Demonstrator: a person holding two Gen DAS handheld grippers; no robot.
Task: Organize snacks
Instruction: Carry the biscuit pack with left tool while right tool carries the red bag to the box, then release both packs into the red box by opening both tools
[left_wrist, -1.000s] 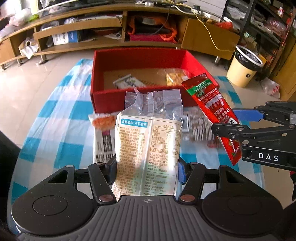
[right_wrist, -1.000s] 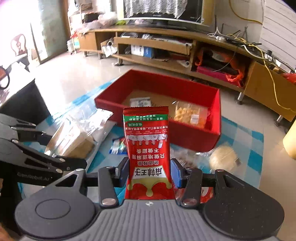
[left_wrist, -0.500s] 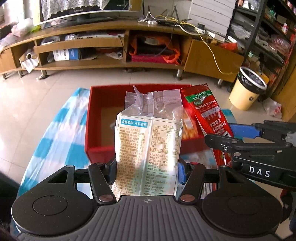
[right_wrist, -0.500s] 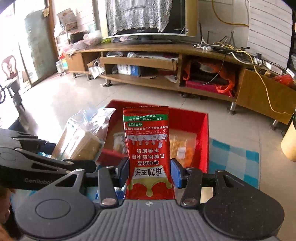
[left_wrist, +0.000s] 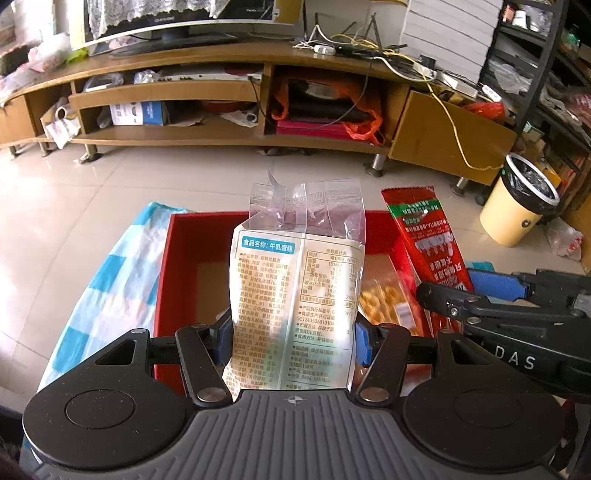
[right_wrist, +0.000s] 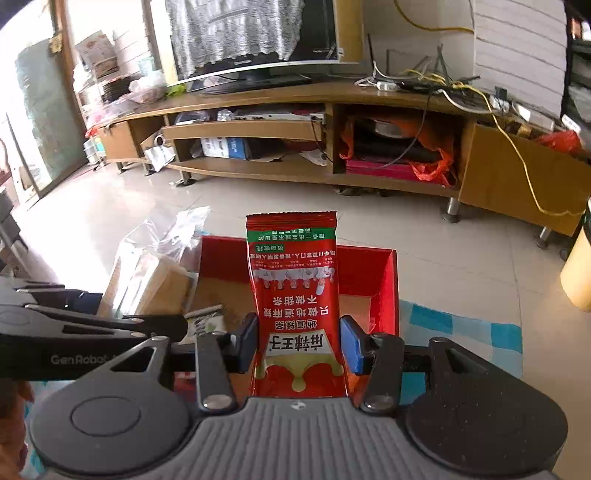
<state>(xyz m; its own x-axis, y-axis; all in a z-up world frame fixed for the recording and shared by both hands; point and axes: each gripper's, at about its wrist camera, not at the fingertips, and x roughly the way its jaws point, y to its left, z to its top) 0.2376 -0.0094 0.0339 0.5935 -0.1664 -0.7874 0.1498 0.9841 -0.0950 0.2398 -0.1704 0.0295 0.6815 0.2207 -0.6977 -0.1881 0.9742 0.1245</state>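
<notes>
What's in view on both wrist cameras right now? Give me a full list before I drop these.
cake packet: 1, cream with clear top, upright in left gripper above box
red snack packet: 1, red and green, upright in right gripper above box
red box: 1, red, open, on checked cloth
yellow snack bag: 1, clear with yellow pieces, inside box
small green-white packet: 1, inside box
checked cloth: 1, blue and white, under box
bin: 1, yellow, on floor at right
TV stand: 1, wooden, far side
left gripper: 1, black, blue pads, clamping cake packet
right gripper: 1, black, blue pads, clamping red snack packet
</notes>
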